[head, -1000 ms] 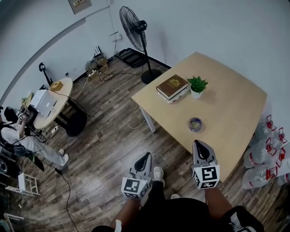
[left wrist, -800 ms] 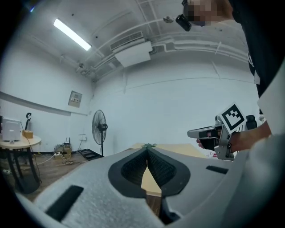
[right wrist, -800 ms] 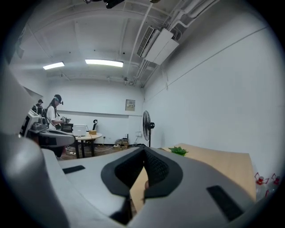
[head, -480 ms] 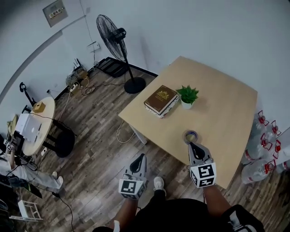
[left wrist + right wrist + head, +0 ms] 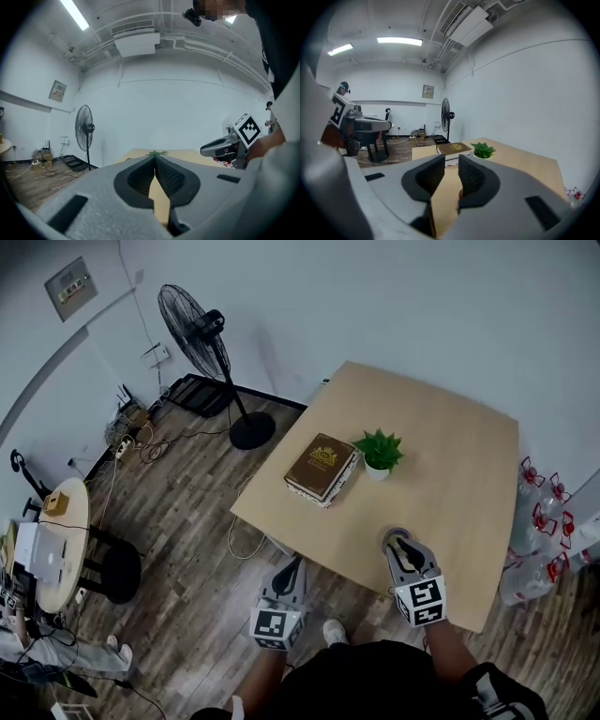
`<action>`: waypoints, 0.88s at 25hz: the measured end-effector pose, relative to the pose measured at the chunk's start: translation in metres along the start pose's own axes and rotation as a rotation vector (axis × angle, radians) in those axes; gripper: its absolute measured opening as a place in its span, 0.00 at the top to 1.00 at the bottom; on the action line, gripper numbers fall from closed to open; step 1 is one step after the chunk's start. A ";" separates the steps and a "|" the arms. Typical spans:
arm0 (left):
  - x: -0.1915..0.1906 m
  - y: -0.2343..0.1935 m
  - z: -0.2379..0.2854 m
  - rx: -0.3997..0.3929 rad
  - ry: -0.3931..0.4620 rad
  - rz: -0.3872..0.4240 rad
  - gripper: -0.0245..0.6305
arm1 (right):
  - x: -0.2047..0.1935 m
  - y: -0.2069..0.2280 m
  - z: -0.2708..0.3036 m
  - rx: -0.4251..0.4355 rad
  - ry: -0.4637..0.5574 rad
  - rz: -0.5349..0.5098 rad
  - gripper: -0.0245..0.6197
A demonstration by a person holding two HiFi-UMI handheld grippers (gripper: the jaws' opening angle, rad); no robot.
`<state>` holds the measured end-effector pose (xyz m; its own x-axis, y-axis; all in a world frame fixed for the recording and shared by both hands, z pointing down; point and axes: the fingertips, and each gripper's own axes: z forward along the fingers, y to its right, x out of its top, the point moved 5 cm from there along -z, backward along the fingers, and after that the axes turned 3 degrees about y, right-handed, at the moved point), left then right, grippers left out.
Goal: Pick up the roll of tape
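Head view: we point our right gripper (image 5: 402,547) slightly down over the wooden table (image 5: 459,456), jaws opening on bare tabletop, tips just beside the roll of tape (image 5: 395,535). Our left gripper (image 5: 294,564), clenched, hangs off the table's edge.

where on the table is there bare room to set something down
Bare: the far half of the table behind book and plant, and the right side past the plant. Crowded: the left, with book and plant close, and the near edge at the tape.
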<state>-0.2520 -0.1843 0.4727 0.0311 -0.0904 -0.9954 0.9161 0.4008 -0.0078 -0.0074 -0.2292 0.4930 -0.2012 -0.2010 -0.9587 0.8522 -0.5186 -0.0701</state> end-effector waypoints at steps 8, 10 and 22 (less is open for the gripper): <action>-0.007 -0.024 0.043 -0.070 -0.027 -0.008 0.96 | -0.030 0.010 0.036 0.030 -0.151 -0.024 0.57; -0.012 -0.022 0.051 -0.085 -0.041 -0.009 0.96 | -0.042 0.016 0.042 0.045 -0.195 -0.030 0.51; -0.049 0.000 0.081 -0.088 -0.148 -0.029 0.96 | -0.117 0.025 0.075 0.259 -0.488 -0.167 0.48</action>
<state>-0.2210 -0.2540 0.5293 0.0695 -0.2340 -0.9698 0.8791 0.4739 -0.0513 0.0012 -0.2810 0.6246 -0.5745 -0.4270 -0.6983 0.6559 -0.7505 -0.0807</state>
